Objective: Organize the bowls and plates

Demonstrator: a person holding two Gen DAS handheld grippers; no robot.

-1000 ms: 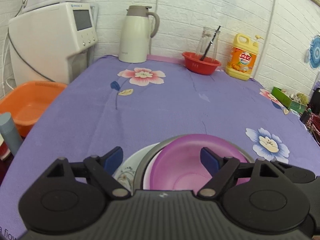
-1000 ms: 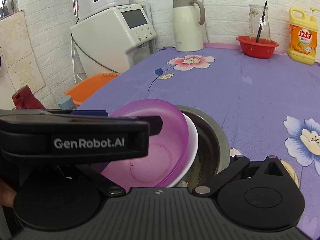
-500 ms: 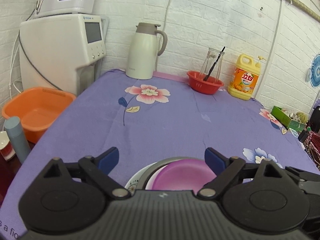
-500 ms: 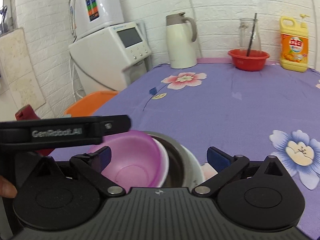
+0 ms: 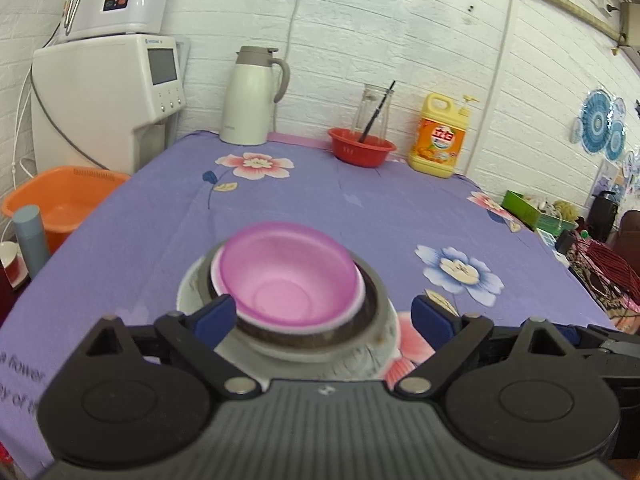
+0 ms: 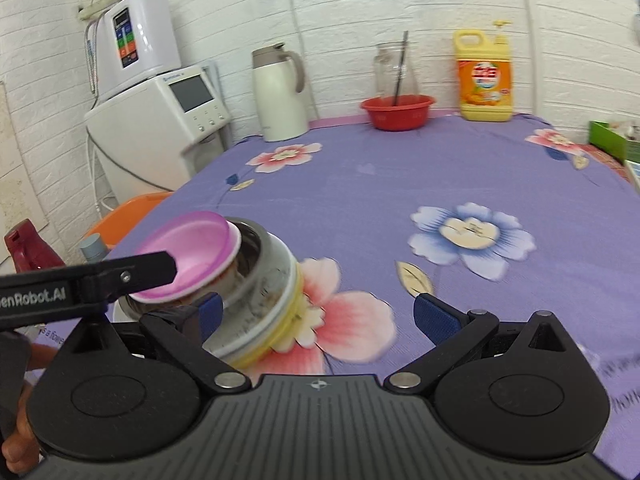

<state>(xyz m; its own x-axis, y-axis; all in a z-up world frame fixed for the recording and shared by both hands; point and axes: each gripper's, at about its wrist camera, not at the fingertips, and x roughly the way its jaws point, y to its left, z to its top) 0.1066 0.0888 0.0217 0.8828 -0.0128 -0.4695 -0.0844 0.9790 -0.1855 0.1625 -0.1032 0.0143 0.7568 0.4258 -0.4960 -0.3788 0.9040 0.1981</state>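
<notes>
- While both grippers hover over the purple desk [image 5: 360,208], the left gripper [image 5: 322,316] has its fingers [image 5: 212,316] spread wide, gripping nothing.
- Right gripper [image 6: 320,314]: fingers equally wide, empty.
- A pink bowl [image 5: 288,276] sits nested, mouth upward, in a white bowl [image 5: 362,290] and a metal bowl [image 5: 374,308] on a plate [image 5: 188,288] between the left fingers.
- Compared with half a second ago, both grippers have pulled back, exposing the whole stack.

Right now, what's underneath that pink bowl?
The pink bowl nests in a white bowl, inside a metal bowl, on plates. The stack's contents and how many plates there are stay hidden.
</notes>
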